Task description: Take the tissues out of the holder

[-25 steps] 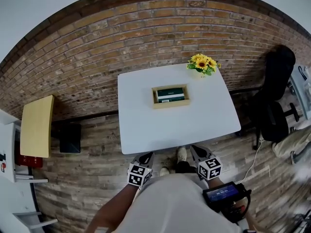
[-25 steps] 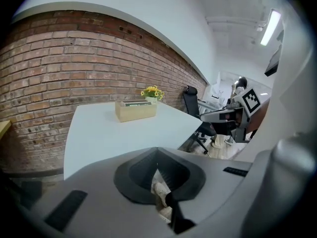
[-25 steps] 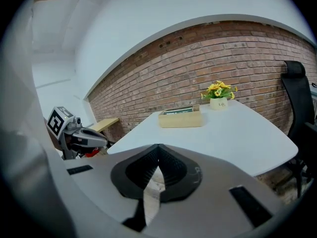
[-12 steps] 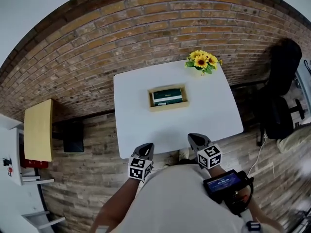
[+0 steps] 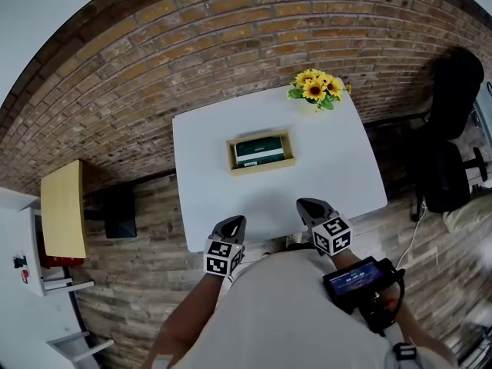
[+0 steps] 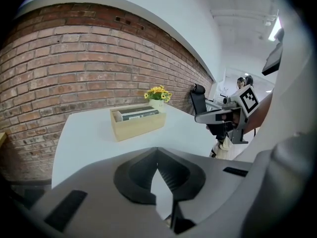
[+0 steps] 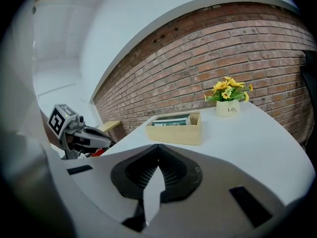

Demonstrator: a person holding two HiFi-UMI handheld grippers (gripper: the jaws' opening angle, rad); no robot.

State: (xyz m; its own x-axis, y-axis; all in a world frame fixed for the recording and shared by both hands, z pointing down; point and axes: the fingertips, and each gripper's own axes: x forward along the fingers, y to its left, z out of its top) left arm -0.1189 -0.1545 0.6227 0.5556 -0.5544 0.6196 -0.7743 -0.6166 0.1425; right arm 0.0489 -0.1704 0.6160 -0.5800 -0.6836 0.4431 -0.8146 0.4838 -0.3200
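A light wooden holder [image 5: 261, 153] stands in the middle of the white table [image 5: 338, 175], with dark green tissue packs [image 5: 260, 149] lying inside it. Both grippers hover at the table's near edge, well short of the holder. My left gripper [image 5: 237, 221] is shut and holds nothing. My right gripper [image 5: 306, 204] also looks shut and empty. The left gripper view shows the holder [image 6: 138, 126] and the tissue packs [image 6: 138, 114] ahead beyond the closed left gripper [image 6: 157, 150]. The right gripper view shows the holder [image 7: 177, 133] beyond the closed right gripper [image 7: 158, 148].
A small pot of yellow flowers [image 5: 316, 90] stands at the table's far right corner. A brick wall [image 5: 154, 68] runs behind the table. A black office chair [image 5: 450, 129] is to the right, a yellow side table [image 5: 63, 208] to the left.
The person has stepped up to the table. Both grippers have moved forward from below the table's edge to just over it. The jaws have stayed shut.
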